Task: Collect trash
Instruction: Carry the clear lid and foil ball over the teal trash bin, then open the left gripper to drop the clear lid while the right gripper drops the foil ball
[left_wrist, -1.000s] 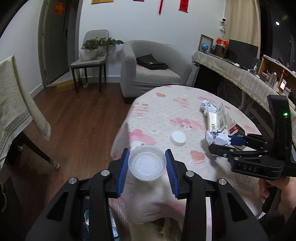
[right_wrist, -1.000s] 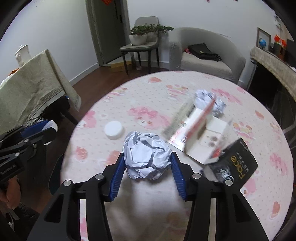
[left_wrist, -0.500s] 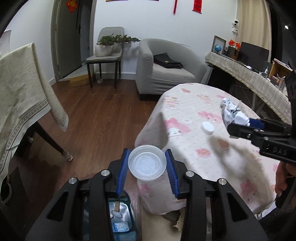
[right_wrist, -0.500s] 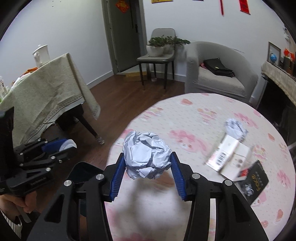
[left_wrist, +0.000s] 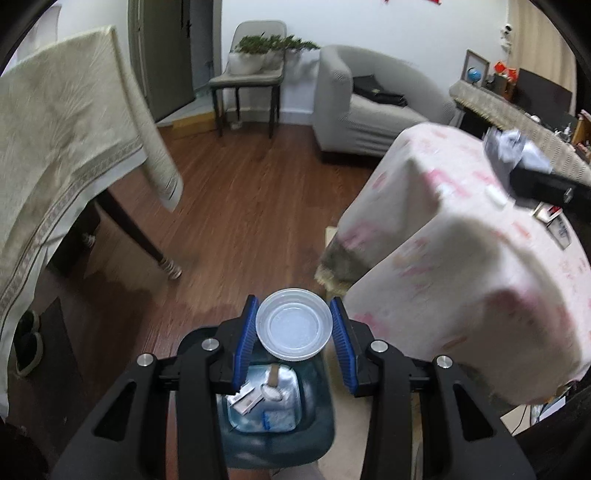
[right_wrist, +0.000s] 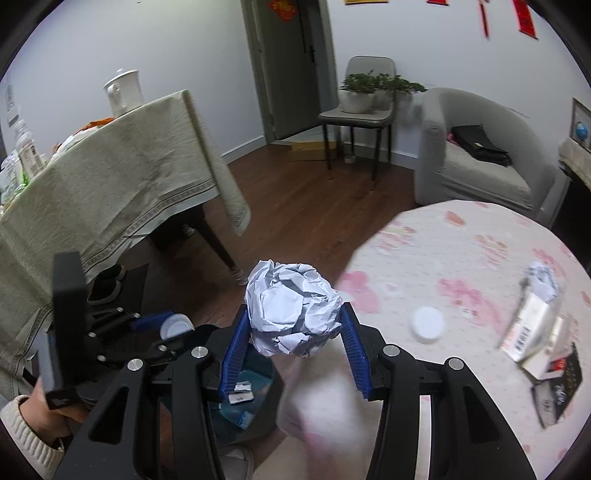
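My left gripper (left_wrist: 294, 325) is shut on a clear plastic cup (left_wrist: 294, 324), held above a dark trash bin (left_wrist: 277, 417) on the floor that holds several scraps. My right gripper (right_wrist: 291, 319) is shut on a crumpled white paper ball (right_wrist: 291, 308), near the left edge of the round pink-patterned table (right_wrist: 461, 258). The bin (right_wrist: 247, 398) shows below it in the right wrist view, where the left gripper (right_wrist: 173, 326) with the cup sits at lower left. In the left wrist view the right gripper (left_wrist: 517, 155) and its paper ball appear at upper right.
On the table lie a white lid (right_wrist: 428, 325), a white carton (right_wrist: 532, 325), another crumpled paper (right_wrist: 543, 277) and a black box (right_wrist: 557, 384). A cloth-covered table (right_wrist: 110, 177) stands to the left, with a chair (right_wrist: 362, 110) and grey armchair (right_wrist: 476, 147) behind. Wooden floor lies between.
Both grippers have swung left off the table, still gripping the cup and the paper ball. The left one has sunk over the trash bin, which has come fully into view.
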